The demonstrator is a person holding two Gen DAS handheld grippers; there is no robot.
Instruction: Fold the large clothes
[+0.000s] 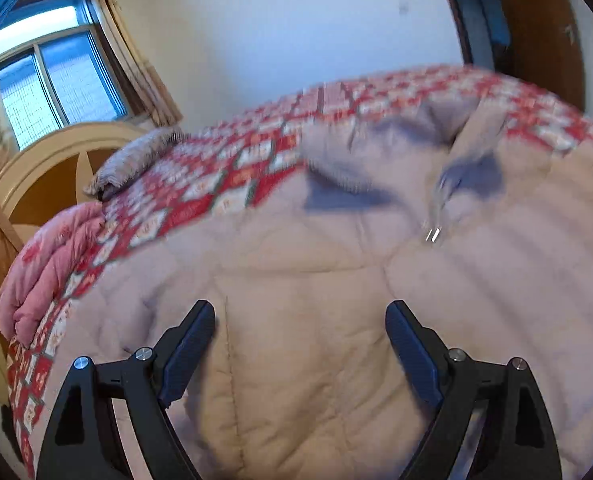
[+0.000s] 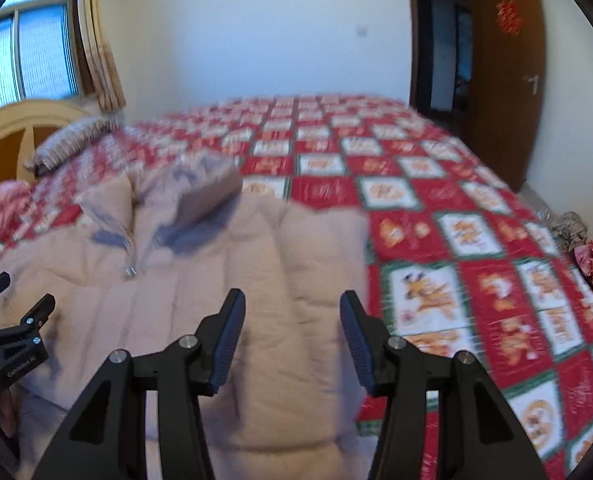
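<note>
Closest to the left wrist camera, the left gripper [image 1: 300, 344] hangs with its jaws standing wide apart and nothing between them; only the quilted surface of the beige padded jacket [image 1: 316, 300] shows below the gap. That spread looks like a stance for taking hold of thick, puffy cloth, which needs room before the pads can bite. In the right wrist view the right gripper [image 2: 292, 336] also has its jaws apart, though less widely, and likewise grips nothing; it sits over the jacket's right part, where a padded panel ends in a straight edge against the bedspread, probably because that edge is the handiest place to pick up for a fold. The left gripper shows again at the far left of that view, over the other side of the garment.

The jacket lies spread flat on the bed, front up, with its zipper [image 1: 432, 216] running towards the collar and hood [image 1: 376, 152] at the far end. Lying flat like this it can be folded where it is, without being lifted.

Under it is the red checked bedspread [image 2: 436, 200]. Farther off lie a bunched pink quilt [image 1: 44, 264] and a pillow [image 1: 132, 160] by the headboard [image 1: 36, 172], pushed clear of the working area. Beyond are the window [image 1: 44, 80] and an open brown door [image 2: 500, 72].
</note>
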